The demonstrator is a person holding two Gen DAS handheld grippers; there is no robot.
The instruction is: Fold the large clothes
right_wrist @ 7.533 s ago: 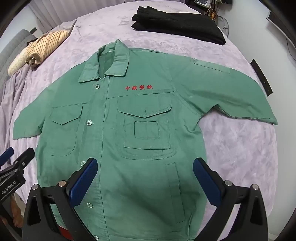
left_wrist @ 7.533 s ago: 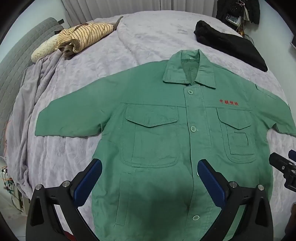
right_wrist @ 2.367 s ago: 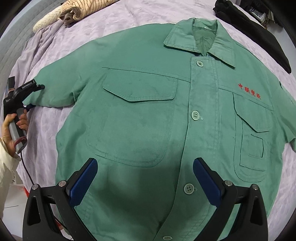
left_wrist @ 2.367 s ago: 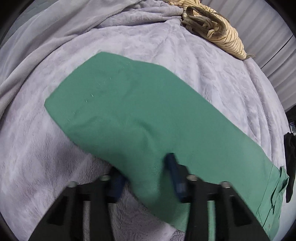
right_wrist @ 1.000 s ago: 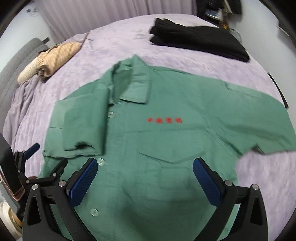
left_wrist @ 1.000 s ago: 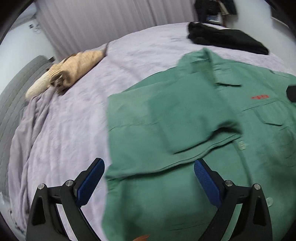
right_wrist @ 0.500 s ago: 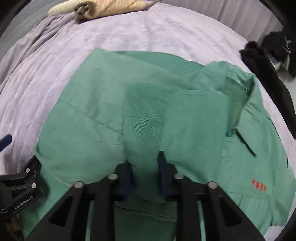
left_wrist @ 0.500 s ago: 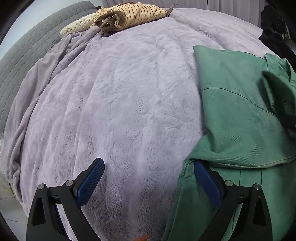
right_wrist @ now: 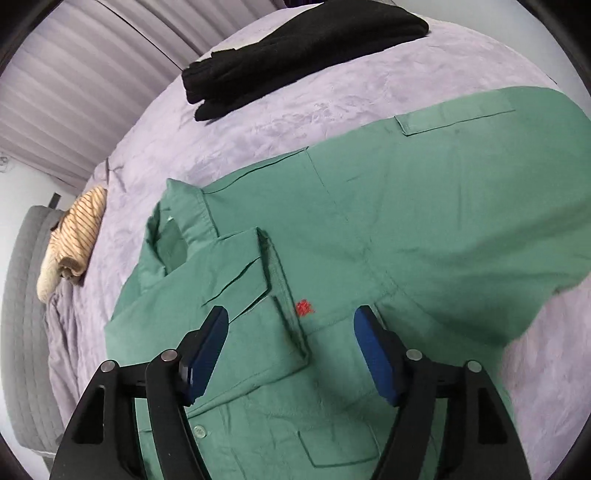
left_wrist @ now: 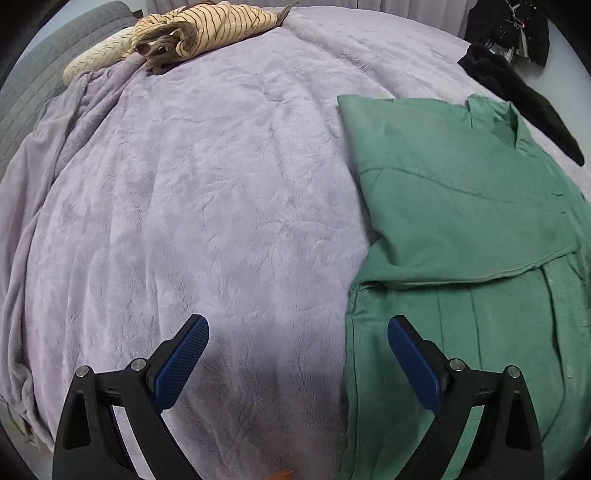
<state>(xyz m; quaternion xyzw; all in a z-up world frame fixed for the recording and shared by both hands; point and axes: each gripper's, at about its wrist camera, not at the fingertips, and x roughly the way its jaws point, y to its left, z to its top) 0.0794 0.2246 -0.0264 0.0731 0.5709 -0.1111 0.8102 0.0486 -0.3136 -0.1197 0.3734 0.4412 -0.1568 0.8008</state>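
Note:
A green work jacket lies front up on the lilac bed cover. Its one sleeve is folded in across the chest, and the other sleeve still lies spread out to the side. In the left wrist view the jacket fills the right side, folded sleeve on top. My left gripper is open and empty above the jacket's side edge. My right gripper is open and empty, low over the chest by the red lettering.
A folded black garment lies at the far side of the bed and shows in the left wrist view. A striped tan garment lies near the grey headboard. The lilac bed cover spreads to the left.
My right gripper has let go of the folded sleeve, opened, and swung toward the jacket's other side. My left gripper stays open and has barely moved.

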